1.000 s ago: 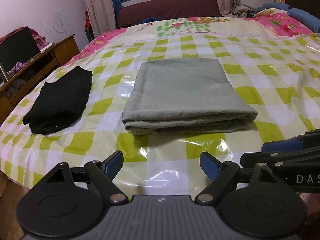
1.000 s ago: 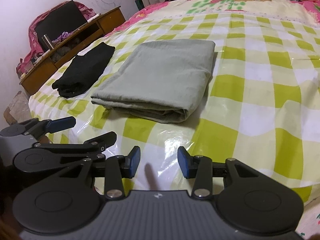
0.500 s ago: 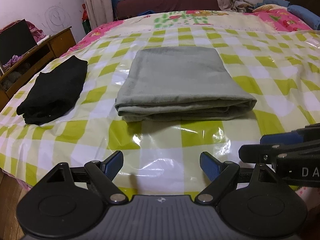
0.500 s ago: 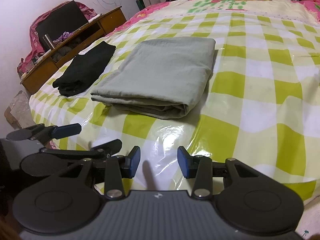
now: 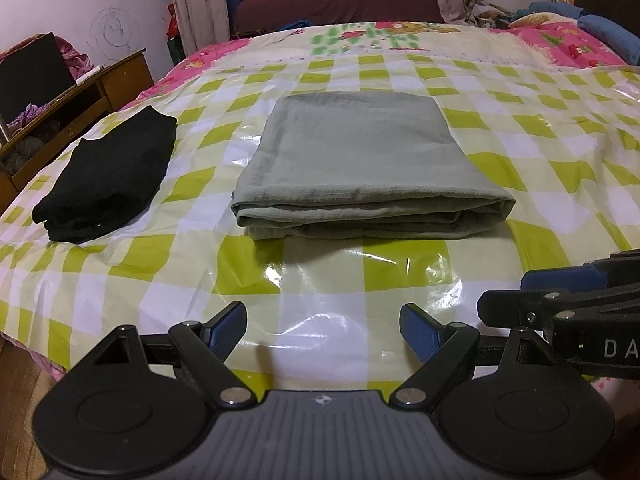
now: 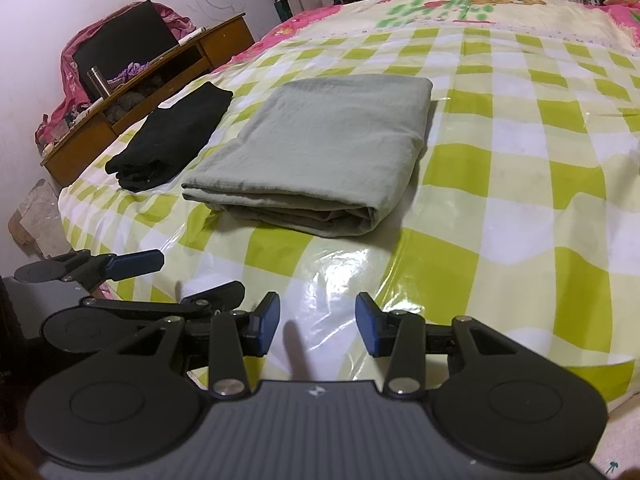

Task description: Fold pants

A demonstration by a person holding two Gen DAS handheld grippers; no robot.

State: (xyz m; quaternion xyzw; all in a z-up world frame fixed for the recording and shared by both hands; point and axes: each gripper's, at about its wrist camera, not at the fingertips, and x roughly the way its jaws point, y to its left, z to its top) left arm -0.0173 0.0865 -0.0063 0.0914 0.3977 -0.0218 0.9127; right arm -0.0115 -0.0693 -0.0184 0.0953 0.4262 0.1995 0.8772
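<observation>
Bed (image 5: 520, 184), covered with a glossy green-and-white checked plastic sheet (image 5: 328, 280); pink flowered bedding shows at the far edges.

Grey-green pants (image 5: 360, 164), folded into a flat rectangle of several layers, lying mid-bed on the sheet, thick folded edge toward the near side.

Black garment (image 5: 108, 184), folded, narrower, lying on the sheet to the left of the pants, apart from them.

Left gripper (image 5: 322, 330): held over the near edge of the bed, short of the pants; jaws apart, nothing between them, blue pads (image 5: 228, 326) facing each other.

Right gripper (image 6: 317, 324): close beside the left one, likewise over the near edge; jaws apart at a narrower gap, holding nothing.

Wooden desk (image 6: 160, 80) against the left wall, carrying a metal flask (image 6: 98, 84) and a dark board (image 6: 120, 46) draped with pink cloth.

Curtains (image 5: 200, 4) and a dark red bench or sofa (image 5: 336, 0) beyond the far end of the bed.
</observation>
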